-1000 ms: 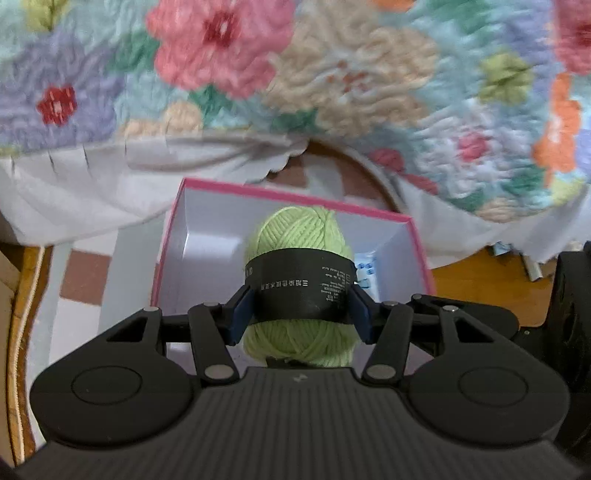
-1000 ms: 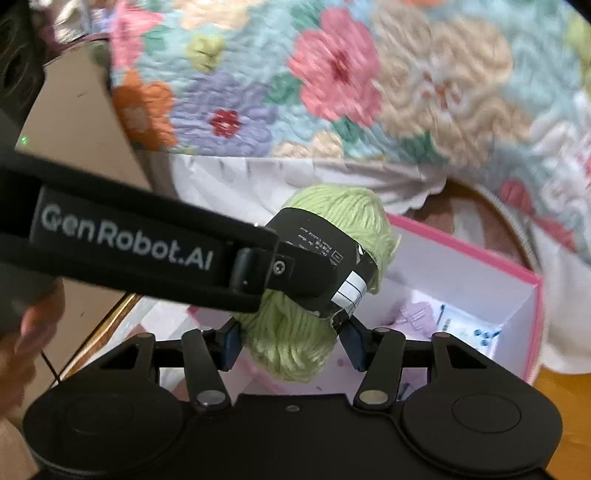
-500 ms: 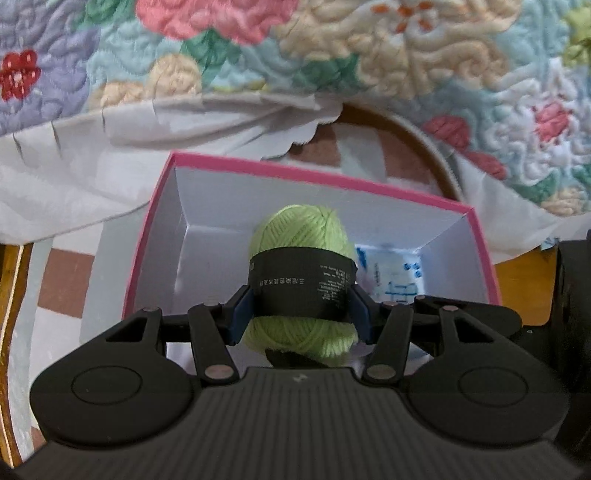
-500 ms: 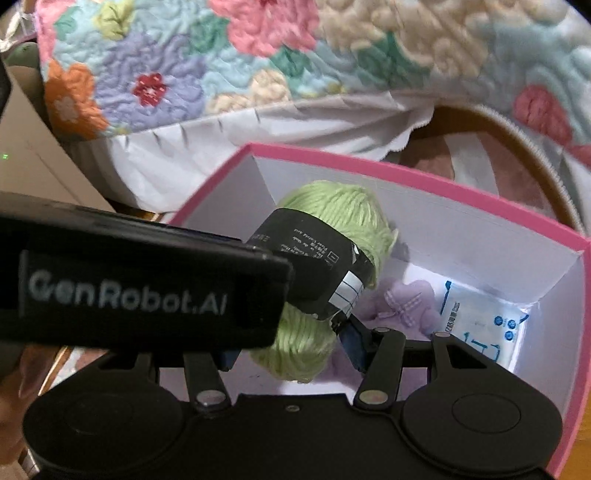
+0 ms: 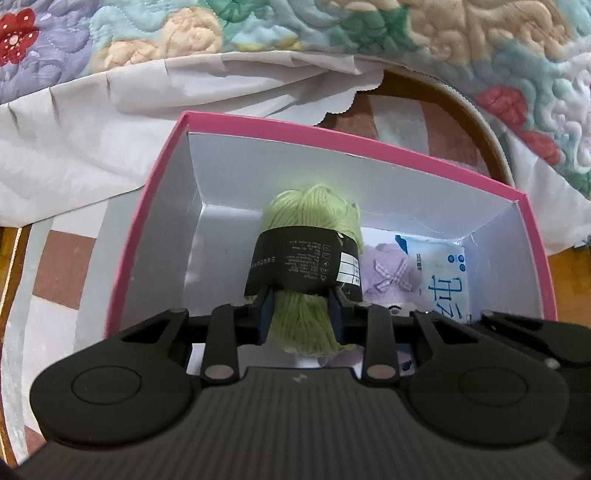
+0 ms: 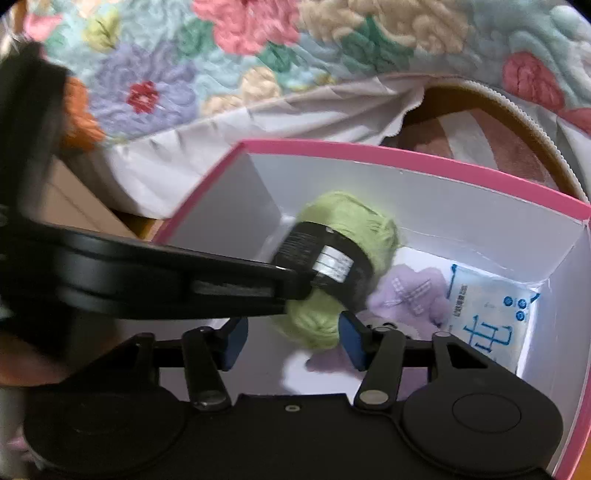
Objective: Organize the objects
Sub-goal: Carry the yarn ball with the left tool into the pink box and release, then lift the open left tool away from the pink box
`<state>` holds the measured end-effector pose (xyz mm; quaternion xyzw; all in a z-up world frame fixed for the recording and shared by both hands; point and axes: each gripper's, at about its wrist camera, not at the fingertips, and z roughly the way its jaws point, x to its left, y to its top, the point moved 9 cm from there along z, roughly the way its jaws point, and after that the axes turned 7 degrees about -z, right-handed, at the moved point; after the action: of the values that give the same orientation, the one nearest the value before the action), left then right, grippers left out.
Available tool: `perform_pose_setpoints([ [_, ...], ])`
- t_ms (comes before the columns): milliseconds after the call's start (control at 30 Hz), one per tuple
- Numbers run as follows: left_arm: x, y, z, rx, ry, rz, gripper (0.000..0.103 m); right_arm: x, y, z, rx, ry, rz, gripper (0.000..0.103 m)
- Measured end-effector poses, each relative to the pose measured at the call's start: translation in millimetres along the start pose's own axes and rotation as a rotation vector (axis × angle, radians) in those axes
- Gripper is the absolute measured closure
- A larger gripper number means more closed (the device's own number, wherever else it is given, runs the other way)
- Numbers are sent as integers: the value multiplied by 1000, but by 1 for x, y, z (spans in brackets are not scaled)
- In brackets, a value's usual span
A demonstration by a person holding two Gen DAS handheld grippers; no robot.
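**Green yarn ball held inside the pink box**

Nearest the lens in the left wrist view, the left tongs are clamped on the lower end of the green yarn ball, their blue pads pressed into the strands just below its black paper band. The ball stands roughly upright in the middle of the frame, inside the pink box, whose white walls surround it. To the right of the ball, on the box floor, lie a lilac plush item with a checked bow and, further right, a blue-and-white packet.

In the right wrist view, the right tongs are closing. The ball's lower end lies between the pads beside the right-hand one, and the frame is too blurred to tell whether that pad touches it. The left pad stands clear of the yarn. The left tool's black arm crosses from the left edge to the ball.

Beyond the box, a white cloth fills the upper left, a curved wooden rim the upper right, and a floral quilt runs along the top edge.
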<state>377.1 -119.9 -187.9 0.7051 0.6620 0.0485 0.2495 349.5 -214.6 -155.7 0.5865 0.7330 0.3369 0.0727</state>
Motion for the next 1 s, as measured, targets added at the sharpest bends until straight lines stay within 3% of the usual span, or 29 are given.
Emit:
perform_pose_setpoints([
  [100, -4, -1, 2, -22, 18, 7, 71, 0, -3, -6, -12, -20, -5, 49],
  [200, -4, -6, -8, -43, 30, 10, 63, -3, -11, -19, -25, -50, 4, 48],
  [333, -1, -14, -30, -53, 61, 21, 47, 0, -24, -42, -15, -50, 21, 38],
  [467, -3, -23, -55, 14, 130, 97, 46, 4, -23, -63, -12, -69, -13, 31],
  [533, -5, -26, -75, -3, 173, 144, 43, 7, -24, -72, 6, -60, -21, 28],
  [1000, -17, -65, -196, -14, 231, 286, 33, 42, -16, -170, -18, -118, -177, 24],
])
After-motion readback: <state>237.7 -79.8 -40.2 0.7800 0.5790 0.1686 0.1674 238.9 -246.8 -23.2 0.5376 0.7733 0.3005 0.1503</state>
